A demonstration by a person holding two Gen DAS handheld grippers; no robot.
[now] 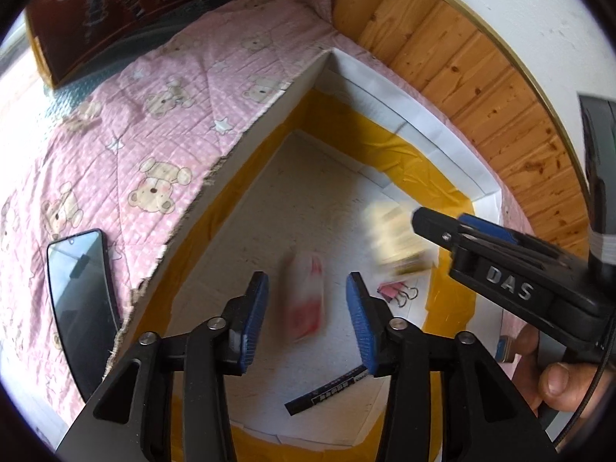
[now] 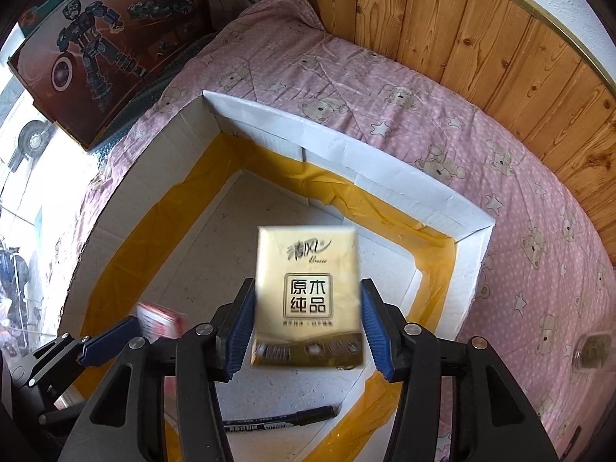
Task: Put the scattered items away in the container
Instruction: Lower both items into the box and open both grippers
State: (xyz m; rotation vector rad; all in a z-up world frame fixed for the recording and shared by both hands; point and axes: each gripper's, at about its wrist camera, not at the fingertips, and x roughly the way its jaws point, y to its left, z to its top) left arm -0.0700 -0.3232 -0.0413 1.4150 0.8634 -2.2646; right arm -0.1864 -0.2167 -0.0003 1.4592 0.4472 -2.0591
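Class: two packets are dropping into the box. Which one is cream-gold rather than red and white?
The tissue pack between the right gripper's open jaws, printed with dark characters; the red-and-white packet is below the left gripper.

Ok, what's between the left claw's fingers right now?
A blurred red-and-white packet, with a gap to each pad, above the white box floor. The left claw is open, not gripping it. Shows in the left wrist view.

The open box [image 2: 385, 177] sits on the quilt [image 2: 500, 177], with the wooden wall panel [image 2: 481, 38] behind the box and a toy carton [image 2: 96, 50] beyond its far left corner. Inside the box lie a marker [image 2: 281, 417] by the near wall and a binder clip [image 1: 398, 294] toward the right wall. A phone [image 1: 82, 300] lies on the quilt just left of the box.
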